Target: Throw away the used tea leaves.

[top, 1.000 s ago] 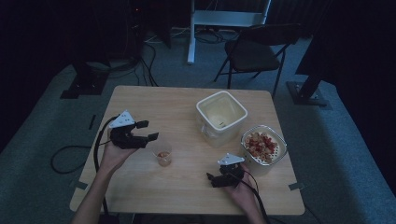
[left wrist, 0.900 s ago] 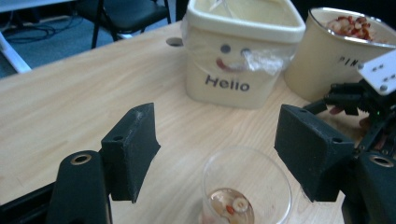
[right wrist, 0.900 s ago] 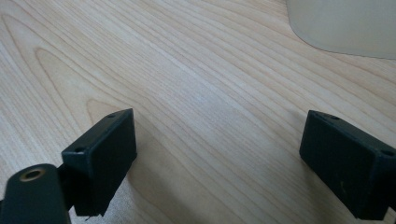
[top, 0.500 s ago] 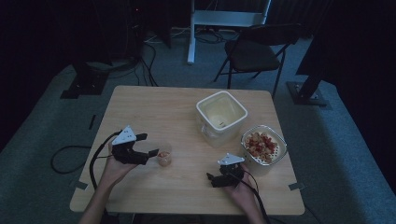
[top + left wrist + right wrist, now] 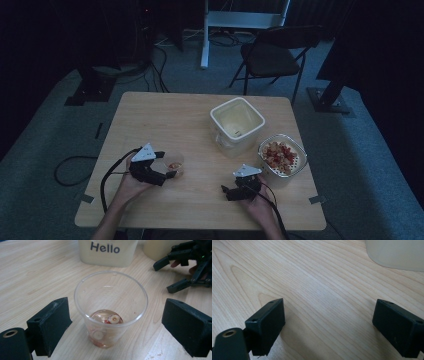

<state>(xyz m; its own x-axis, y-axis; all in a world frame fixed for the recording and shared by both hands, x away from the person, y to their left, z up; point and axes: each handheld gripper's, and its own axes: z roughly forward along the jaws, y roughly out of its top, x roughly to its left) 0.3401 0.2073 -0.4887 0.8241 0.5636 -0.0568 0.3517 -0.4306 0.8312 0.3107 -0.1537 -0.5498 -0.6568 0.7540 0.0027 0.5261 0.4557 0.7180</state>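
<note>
A small clear plastic cup [image 5: 110, 307] stands upright on the wooden table [image 5: 165, 120], with a few reddish and pale bits at its bottom. My left gripper [image 5: 117, 327] is open, one jaw on each side of the cup and neither touching it. From above, the cup [image 5: 175, 164] sits just right of the left gripper [image 5: 169, 174]. My right gripper [image 5: 329, 327] is open over bare wood. It rests low at the table's front right [image 5: 226, 191], pointing left.
A cream square tub [image 5: 236, 123], lettered "Hello" [image 5: 105, 247], stands behind the cup. A white basket [image 5: 281, 156] of red pieces sits at the right, just behind the right gripper. A folding chair [image 5: 272, 52] stands beyond the table.
My left gripper has moved toward the front and right, up to the cup, and its jaws now stand around it. The right gripper has stayed put.
</note>
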